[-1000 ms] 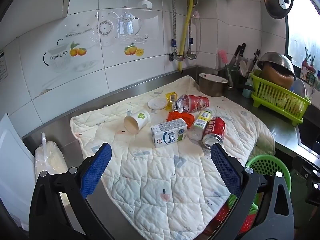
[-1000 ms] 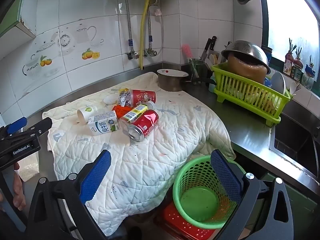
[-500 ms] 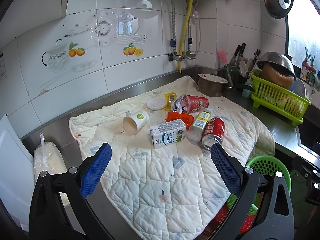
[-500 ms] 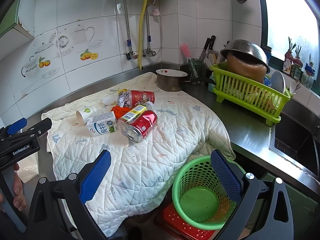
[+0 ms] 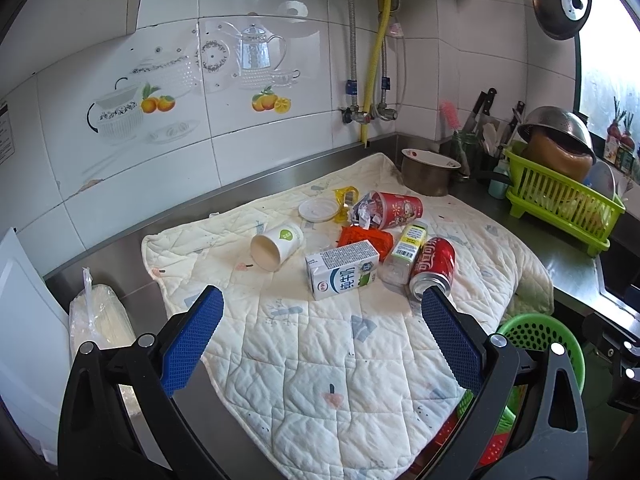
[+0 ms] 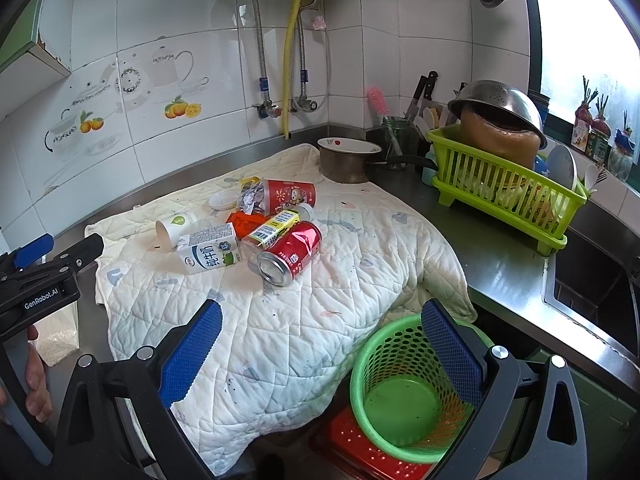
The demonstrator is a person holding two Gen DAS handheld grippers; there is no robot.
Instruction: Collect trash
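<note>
Trash lies in a heap on a quilted white cloth (image 5: 320, 344): a milk carton (image 5: 342, 274), a red can (image 5: 434, 266), a clear bottle with a yellow label (image 5: 404, 252), a white paper cup (image 5: 276, 242) on its side, a red cup stuffed with paper (image 5: 390, 210), an orange wrapper (image 5: 366, 236) and a white lid (image 5: 318, 210). My left gripper (image 5: 320, 320) is open and empty, in front of the heap. My right gripper (image 6: 320, 340) is open and empty, above the cloth's front edge. A green basket (image 6: 404, 384) stands below the counter, empty.
A steel pot (image 6: 348, 160) sits behind the cloth. A green dish rack (image 6: 504, 196) with a steel bowl stands at the right, a sink (image 6: 592, 288) beyond it. A bag of rice (image 5: 100, 320) lies left of the cloth. A red crate (image 6: 360, 448) sits under the basket.
Both grippers have drifted slightly forward toward the heap. Their jaws have stayed open. No trash has moved.
</note>
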